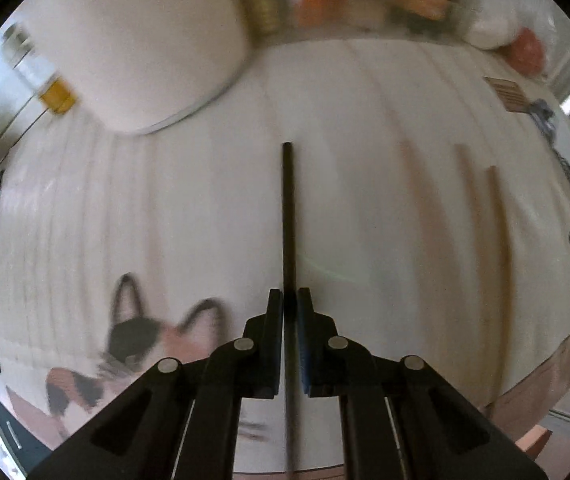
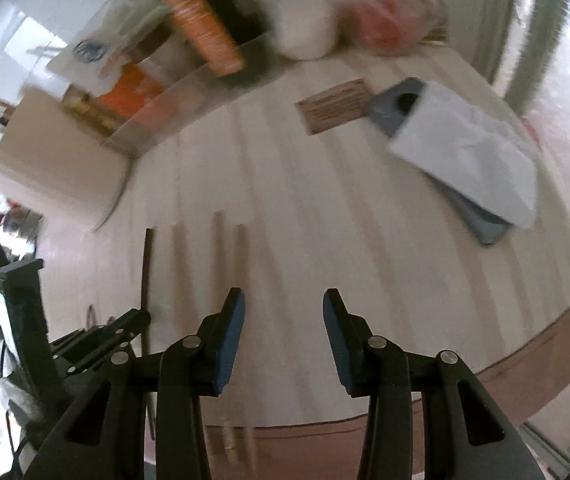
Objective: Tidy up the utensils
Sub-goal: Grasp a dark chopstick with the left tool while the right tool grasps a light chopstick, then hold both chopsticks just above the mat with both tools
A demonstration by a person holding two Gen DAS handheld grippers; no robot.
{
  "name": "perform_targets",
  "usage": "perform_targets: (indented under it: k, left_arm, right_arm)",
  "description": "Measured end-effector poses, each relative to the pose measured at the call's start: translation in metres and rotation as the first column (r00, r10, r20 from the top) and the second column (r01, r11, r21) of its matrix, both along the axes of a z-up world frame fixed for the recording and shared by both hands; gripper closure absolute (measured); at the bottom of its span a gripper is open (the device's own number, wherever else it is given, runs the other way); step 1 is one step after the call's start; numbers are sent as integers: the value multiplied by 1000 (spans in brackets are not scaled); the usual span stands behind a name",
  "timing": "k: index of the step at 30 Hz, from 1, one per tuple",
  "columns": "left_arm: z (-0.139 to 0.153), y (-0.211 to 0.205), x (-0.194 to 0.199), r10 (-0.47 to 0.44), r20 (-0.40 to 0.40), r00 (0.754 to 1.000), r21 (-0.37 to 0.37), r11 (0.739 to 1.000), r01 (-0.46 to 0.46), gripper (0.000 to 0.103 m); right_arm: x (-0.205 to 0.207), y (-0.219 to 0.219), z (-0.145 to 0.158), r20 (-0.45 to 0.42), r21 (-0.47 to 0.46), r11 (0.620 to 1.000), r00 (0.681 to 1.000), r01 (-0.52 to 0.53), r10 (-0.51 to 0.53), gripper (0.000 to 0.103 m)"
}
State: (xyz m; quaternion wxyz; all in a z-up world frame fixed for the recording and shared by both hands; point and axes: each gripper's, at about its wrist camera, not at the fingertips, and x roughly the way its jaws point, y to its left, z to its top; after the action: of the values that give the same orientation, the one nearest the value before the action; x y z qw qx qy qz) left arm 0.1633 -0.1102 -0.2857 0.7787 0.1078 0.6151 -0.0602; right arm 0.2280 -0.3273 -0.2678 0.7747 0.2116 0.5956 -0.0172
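Your left tool (image 1: pixel 290 300) is clamped on the black chopstick (image 1: pixel 287 208), its jaws pressed against the stick well back from the far tip, with a short length running back under the linkage toward you. The stick runs straight up the middle of the left wrist view over the white tabletop (image 1: pixel 189 208). It looks thin, rigid and light, so it should carry without sagging, but a smooth narrow rod can pivot between flat pads; a hold nearer its middle would likely swing less. Your right tool (image 2: pixel 283 300) stands wide apart, holding nothing. Out from it, in the left centre of the right wrist view, three wooden chopsticks (image 2: pixel 218 240) lie side by side on the tabletop, with the black one just left of them. They are blurred, yet they look equally slim and stiff; take each across its width, away from the tips.
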Motion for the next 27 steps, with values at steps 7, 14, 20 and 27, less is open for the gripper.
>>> perform_targets:
  k: [7,14,20,27]
  left_arm:
    - [-1,76,-9,112,-3,994,-8,994,-112,98]
    - [-1,120,-18,136,-9,991,-64,989,-136,98]
    - [-2,141,-19,101,-6,995,-118,988,-101,99]
    - [-4,153,-17,54,-27,998,-170,984,-57,99]
  right_arm:
    - [22,74,-17,-60,9,991,989,-133,133,60]
    - [33,136,-48,-194,-171,956,960,-237,204,62]
    - [25,164,-51,-219,-288,924,956,-253,193,87]
    - [-1,206,-53,-236,-251,931,950,-265,207,95]
